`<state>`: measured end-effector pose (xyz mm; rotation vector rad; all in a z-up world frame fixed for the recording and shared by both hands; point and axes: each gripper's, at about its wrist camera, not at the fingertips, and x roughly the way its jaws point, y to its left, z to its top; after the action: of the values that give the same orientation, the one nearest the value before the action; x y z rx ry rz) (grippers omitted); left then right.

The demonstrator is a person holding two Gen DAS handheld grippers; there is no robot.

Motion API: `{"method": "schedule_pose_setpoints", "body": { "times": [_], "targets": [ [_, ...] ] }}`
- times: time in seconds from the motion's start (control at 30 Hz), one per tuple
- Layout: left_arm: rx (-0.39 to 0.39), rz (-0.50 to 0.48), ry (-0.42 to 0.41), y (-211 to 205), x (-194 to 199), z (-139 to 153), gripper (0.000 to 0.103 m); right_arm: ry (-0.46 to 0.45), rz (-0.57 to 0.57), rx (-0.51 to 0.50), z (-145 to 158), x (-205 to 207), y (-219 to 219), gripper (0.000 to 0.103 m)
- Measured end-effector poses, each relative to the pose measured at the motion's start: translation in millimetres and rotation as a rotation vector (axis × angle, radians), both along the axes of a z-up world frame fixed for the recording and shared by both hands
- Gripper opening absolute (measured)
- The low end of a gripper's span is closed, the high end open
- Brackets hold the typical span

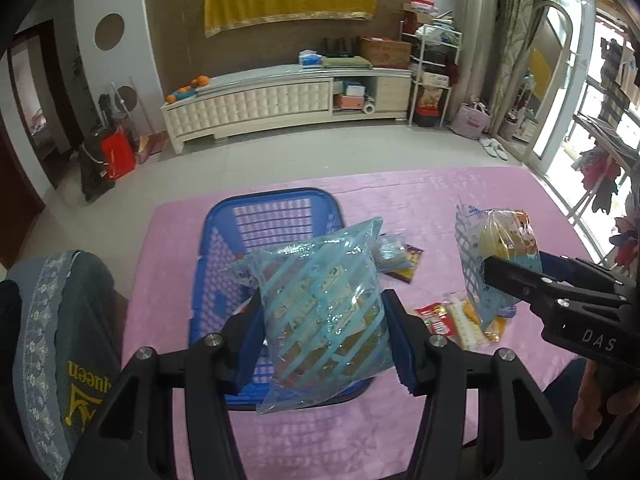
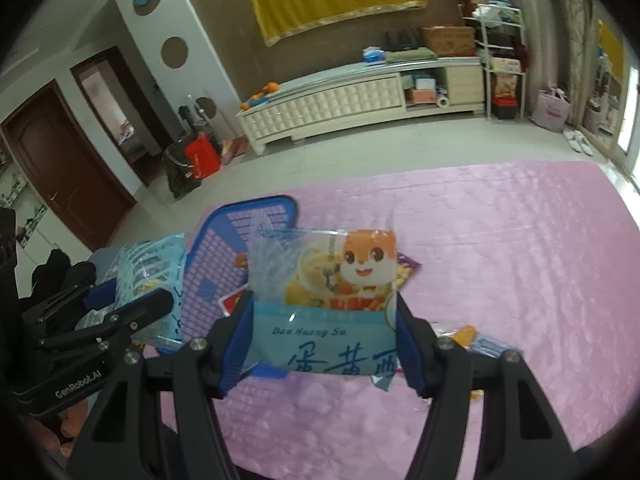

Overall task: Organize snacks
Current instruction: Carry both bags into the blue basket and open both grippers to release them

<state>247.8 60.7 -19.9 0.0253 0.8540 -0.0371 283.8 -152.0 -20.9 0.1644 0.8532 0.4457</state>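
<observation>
the left gripper is clamped on a striped blue snack bag, its blue pads pressing both sides of the clear, puffy pack, which hangs lifted in the air over the near part of the blue basket. the right gripper is clamped on a pale blue egg-yolk pastry bag printed with an orange cartoon animal, held flat between its pads above the pink tablecloth, just to the right of the basket in the right wrist view. the basket sits on the cloth toward its left side, with perforated walls and floor. between and beyond the two held bags, a few loose snack packets lie on the cloth: red and yellow ones near the right gripper, and a purple-edged one just beside the basket's right wall. at the left edge, a grey patterned cushion shows beside the table. across the tiled floor stands a long white cabinet
</observation>
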Motion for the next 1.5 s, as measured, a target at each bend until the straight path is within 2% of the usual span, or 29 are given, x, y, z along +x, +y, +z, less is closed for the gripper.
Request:
{"method": "schedule_pose_setpoints", "body": {
  "times": [0.33, 0.5, 0.73, 0.9, 1.03, 1.13, 1.3, 1.4, 1.5],
  "targets": [
    [0.001, 0.053, 0.024, 30.2, 2.2, -10.9, 0.053, 0.033, 0.098, 0.012, -14.6, 25.0, 33.1, 0.068],
    [0.018, 0.042, 0.055, 44.3, 18.5, -25.4, 0.053, 0.046, 0.147, 0.021, -21.8, 33.8, 51.5, 0.068],
    [0.000, 0.057, 0.114, 65.5, 45.0, -54.8, 0.053, 0.080, 0.238, -0.035, -43.6, 51.3, 88.3, 0.068],
    [-0.003, 0.055, 0.151, 74.0, 45.0, -71.6, 0.053, 0.106, 0.288, -0.075, -54.8, 53.5, 113.0, 0.069],
    [-0.024, 0.060, 0.170, 81.1, 40.7, -76.2, 0.053, 0.087, 0.315, -0.115, -54.9, 48.6, 122.7, 0.069],
    [-0.022, 0.049, 0.167, 80.1, 32.5, -73.6, 0.054, 0.111, 0.355, -0.091, -51.5, 41.3, 123.5, 0.069],
    [-0.019, 0.061, 0.172, 79.2, 27.6, -78.4, 0.055, 0.132, 0.389, -0.151, -61.2, 29.2, 135.3, 0.070],
    [-0.068, 0.062, 0.172, 81.9, 23.0, -76.3, 0.061, 0.147, 0.352, -0.116, -61.3, 30.2, 129.0, 0.074],
    [-0.046, 0.056, 0.169, 78.4, 19.9, -74.5, 0.071, 0.109, 0.309, -0.108, -53.9, 24.3, 118.4, 0.084]
  ]
}}
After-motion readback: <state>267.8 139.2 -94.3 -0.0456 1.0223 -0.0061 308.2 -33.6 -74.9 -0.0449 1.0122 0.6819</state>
